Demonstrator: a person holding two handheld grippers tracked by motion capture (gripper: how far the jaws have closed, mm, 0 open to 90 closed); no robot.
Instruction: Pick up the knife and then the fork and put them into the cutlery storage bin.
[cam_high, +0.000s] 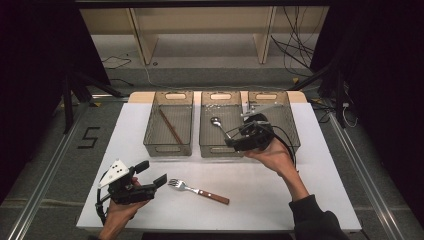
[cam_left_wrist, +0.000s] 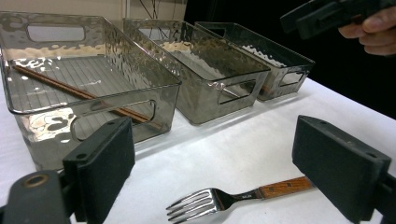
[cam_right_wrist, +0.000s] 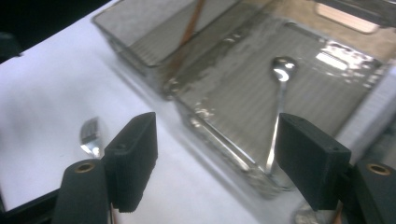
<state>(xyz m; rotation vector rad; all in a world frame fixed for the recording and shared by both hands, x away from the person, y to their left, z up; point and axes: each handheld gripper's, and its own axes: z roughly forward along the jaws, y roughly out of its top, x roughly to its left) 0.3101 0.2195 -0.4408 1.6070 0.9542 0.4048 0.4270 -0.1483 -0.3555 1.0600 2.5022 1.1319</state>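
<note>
High view: a taped figure "5" (cam_high: 88, 137) is read on the grey floor at the left of the frame; no other writing can be made out. Three smoky, translucent plastic bins with cut-out handles are seen in a row on the white table (cam_high: 280, 195). The left bin (cam_high: 150, 125) holds a brown chopstick (cam_high: 170, 126); in the middle bin (cam_high: 206, 127) a shiny metal spoon (cam_high: 219, 124) is lying; the right bin (cam_high: 292, 125) is partly covered by the right gripper (cam_high: 230, 137), held at the centre of the frame above the middle bin's near edge. Its padded black jaws are apart with nothing clamped, as shown in the right gripper view. A fork (cam_high: 198, 191) with steel tines and a riveted wooden handle lies flat on the table, lower centre, just right of the left gripper (cam_high: 154, 173), whose jaws are also spread wide and empty.
</note>
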